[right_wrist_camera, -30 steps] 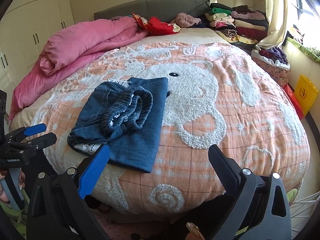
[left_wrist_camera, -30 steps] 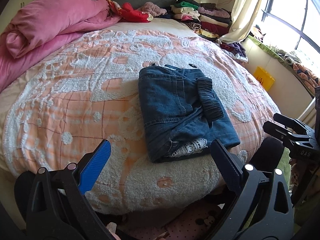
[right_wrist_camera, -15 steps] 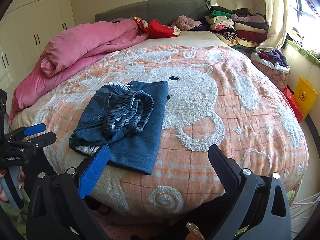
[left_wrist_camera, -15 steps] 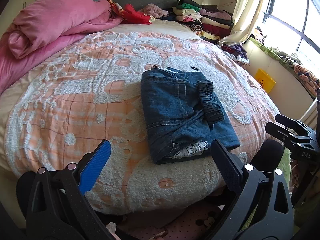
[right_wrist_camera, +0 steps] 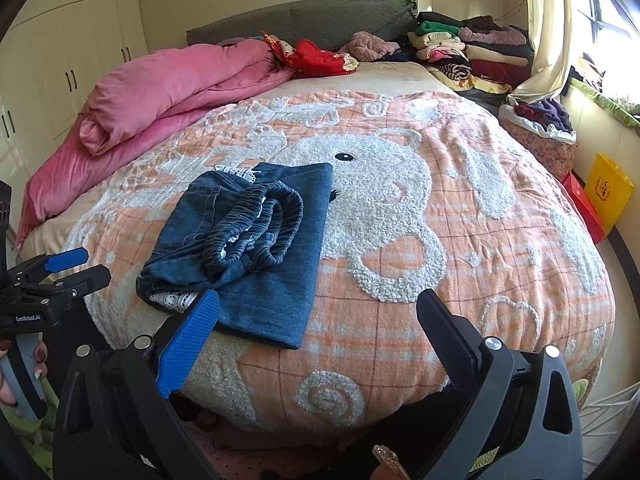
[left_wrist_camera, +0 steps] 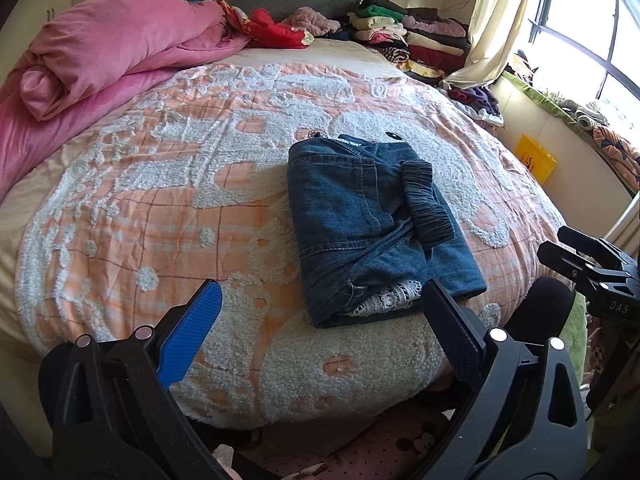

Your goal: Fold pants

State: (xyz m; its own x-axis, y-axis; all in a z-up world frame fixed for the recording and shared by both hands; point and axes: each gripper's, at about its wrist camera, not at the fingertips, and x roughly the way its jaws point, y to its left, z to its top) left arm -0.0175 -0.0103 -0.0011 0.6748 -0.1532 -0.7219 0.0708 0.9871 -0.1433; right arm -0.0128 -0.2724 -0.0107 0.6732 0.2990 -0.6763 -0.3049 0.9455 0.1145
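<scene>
A pair of blue denim pants (left_wrist_camera: 368, 220) lies folded into a compact stack on the orange and white bedspread (left_wrist_camera: 160, 200), elastic waistband on top and white lace trim showing at the near end. It also shows in the right wrist view (right_wrist_camera: 256, 248). My left gripper (left_wrist_camera: 320, 312) is open and empty, held off the near edge of the bed, just short of the pants. My right gripper (right_wrist_camera: 320, 320) is open and empty, also off the bed's near edge, to the right of the pants.
A rolled pink duvet (left_wrist_camera: 100, 52) lies at the bed's far left. Stacks of folded clothes (left_wrist_camera: 400, 36) sit by the headboard. A yellow box (right_wrist_camera: 608, 192) stands on the floor by the window wall. White wardrobes (right_wrist_camera: 60, 40) line the left wall.
Both grippers have drawn back slightly from the bed and stayed open. The folded pants have not moved.
</scene>
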